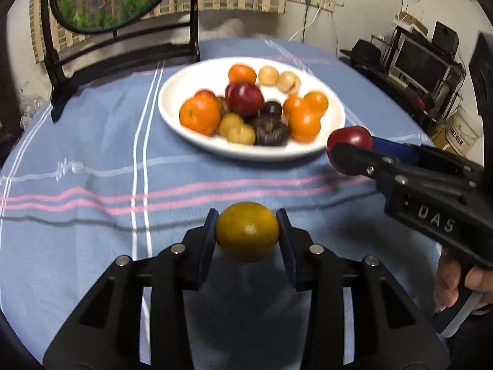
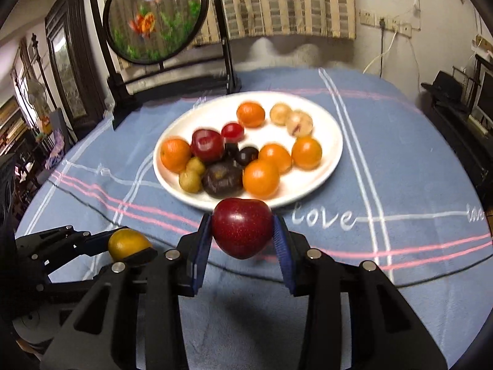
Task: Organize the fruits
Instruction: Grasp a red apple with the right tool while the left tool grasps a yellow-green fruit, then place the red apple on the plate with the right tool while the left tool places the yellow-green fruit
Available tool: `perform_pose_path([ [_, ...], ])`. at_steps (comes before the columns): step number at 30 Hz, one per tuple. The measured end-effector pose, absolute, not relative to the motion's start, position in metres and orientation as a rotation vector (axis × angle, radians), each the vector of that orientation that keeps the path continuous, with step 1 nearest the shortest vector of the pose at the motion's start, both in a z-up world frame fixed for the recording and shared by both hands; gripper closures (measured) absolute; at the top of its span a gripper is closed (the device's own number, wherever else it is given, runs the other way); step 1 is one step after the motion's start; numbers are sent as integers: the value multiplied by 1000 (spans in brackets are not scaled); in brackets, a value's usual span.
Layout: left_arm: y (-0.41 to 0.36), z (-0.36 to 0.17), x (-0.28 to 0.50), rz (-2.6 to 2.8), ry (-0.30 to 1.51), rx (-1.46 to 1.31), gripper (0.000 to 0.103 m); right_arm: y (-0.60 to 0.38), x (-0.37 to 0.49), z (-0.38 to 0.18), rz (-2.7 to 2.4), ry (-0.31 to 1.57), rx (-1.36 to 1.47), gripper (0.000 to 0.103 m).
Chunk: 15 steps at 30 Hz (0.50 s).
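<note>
A yellow-green citrus fruit (image 1: 247,231) is clamped between the blue pads of the left gripper (image 1: 247,232), the jaws closed only as far as the fruit's width allows, and it is held clear above the blue striped tablecloth (image 1: 92,160). A dark red plum (image 2: 242,227) is pinched in the same way by the right gripper (image 2: 242,231), just in front of the near rim of the white plate (image 2: 329,141). In the left wrist view the right gripper is seen entering from the right, its red fruit hanging beside the plate's right edge, with a hand (image 1: 453,280) wrapped around the handle. On the plate a mixed heap is gathered: several oranges (image 2: 261,178), another red plum (image 2: 207,145), dark purple fruits (image 2: 222,180), small yellowish ones (image 2: 190,181) and two pale round ones (image 2: 291,118) at the far side (some detail is lost to blur). A round painted screen on a black stand (image 2: 155,15) is set behind the plate at the table's far edge.
</note>
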<state>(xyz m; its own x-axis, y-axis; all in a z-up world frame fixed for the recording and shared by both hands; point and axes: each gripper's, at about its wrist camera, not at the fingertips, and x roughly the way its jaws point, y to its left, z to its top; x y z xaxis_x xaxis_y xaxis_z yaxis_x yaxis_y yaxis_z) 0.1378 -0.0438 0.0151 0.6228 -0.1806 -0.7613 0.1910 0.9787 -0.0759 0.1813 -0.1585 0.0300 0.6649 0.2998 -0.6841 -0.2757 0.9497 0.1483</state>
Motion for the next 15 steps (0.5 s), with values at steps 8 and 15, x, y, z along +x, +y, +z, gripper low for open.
perform_pose_path([
  [8, -47, 58, 197, -170, 816, 12, 64, -158, 211, 51, 299, 693, 1, 63],
  [15, -45, 52, 247, -93, 837, 15, 64, -153, 247, 40, 269, 706, -18, 62],
])
